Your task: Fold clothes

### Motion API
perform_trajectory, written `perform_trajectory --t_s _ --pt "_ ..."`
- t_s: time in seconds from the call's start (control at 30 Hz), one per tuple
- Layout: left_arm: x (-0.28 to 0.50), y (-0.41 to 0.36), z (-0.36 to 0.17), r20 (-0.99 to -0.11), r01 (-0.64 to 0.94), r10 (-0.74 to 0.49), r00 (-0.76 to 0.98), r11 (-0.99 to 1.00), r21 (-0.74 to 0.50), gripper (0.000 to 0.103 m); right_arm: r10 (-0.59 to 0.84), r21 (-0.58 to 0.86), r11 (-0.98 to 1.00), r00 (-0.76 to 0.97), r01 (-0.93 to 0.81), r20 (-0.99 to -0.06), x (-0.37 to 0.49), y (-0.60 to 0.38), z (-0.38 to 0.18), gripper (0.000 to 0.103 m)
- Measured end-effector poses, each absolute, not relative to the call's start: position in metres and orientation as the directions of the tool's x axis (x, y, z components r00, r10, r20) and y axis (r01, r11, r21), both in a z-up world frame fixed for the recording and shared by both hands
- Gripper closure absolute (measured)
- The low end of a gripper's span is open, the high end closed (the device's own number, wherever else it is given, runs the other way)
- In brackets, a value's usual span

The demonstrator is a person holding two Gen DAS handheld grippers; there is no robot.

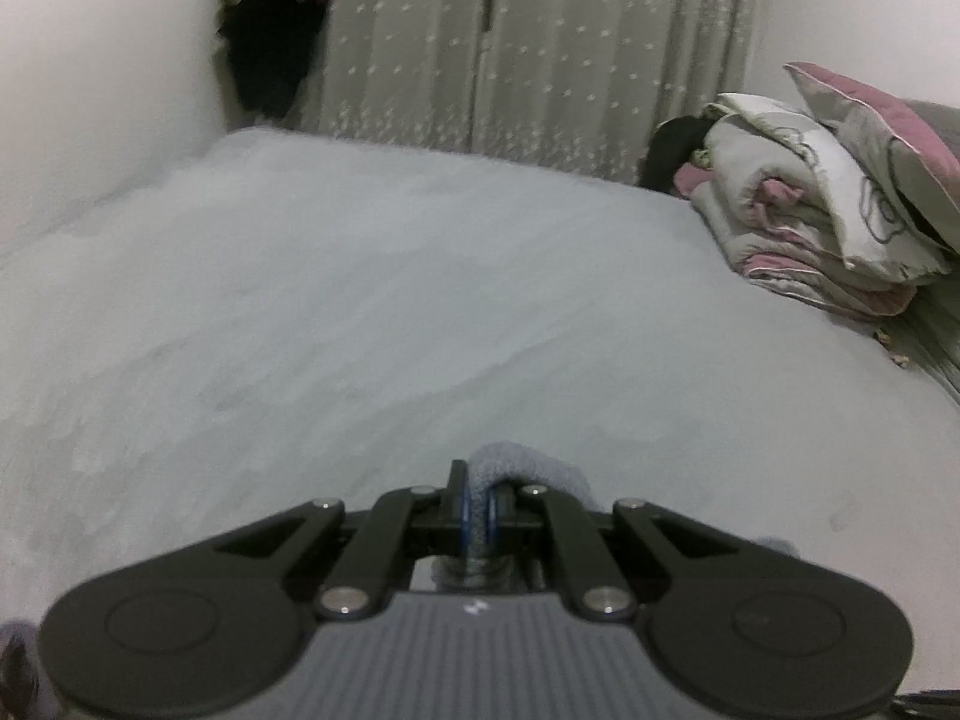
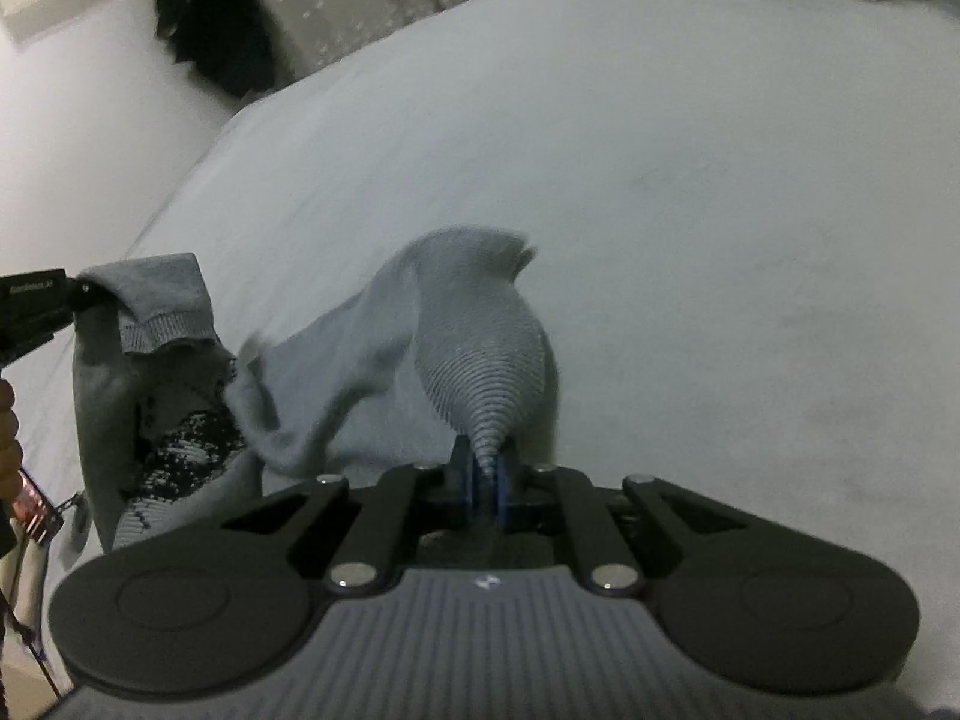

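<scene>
**Grey knit garment gripped at two points; no fold made yet**

The grey knit garment sits at the near left part of the bed, bunched and partly lifted, with a dark patterned patch showing inside its folds. The right gripper has its fingers pressed together on a ribbed edge of the knit, which rises in a cone from the pads. The left gripper enters at the left edge of the right wrist view, clamped on another ribbed hem of the same garment.

Judged progress: early. Both holds are taken, but the garment is crumpled, not spread flat, and no neat fold is visible. Spreading and every fold appear to remain.

The right wrist view shows the garment's bulk, both holds and part of a hand at the left edge. The left wrist view shows only a small roll of grey knit pinched in the left gripper, but adds the folded quilt and pillow at the far right, and the curtain beyond.
</scene>
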State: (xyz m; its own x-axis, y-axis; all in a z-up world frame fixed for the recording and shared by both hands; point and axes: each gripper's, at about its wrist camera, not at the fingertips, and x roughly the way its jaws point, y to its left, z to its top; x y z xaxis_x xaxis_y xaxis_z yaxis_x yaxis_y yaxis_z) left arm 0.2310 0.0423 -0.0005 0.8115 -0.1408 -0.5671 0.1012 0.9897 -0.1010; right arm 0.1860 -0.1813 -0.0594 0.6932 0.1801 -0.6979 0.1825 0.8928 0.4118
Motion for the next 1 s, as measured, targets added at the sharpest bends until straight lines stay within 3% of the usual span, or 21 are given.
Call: perform_trajectory --t_s 0.47,0.77,1.0 --pt "0.256 -0.087 0.048 -0.467 0.305 -0.296 0.833 0.951 -0.059 0.098 0.021 0.381 0.893 0.823 0.24 -0.567 0.09 -0.222 0.005 0.096" --pt "0.242 -0.164 0.035 -0.493 0.464 -0.442 0.749 0.882 -0.087 0.098 -0.022 0.379 0.883 0.831 0.276 -0.555 0.06 -0.238 0.011 0.096" --pt "0.237 -0.192 0.014 -0.554 0.508 -0.451 0.699 0.859 -0.059 0.097 -0.025 0.397 0.864 0.814 0.309 -0.58 0.053 -0.25 0.004 0.096"
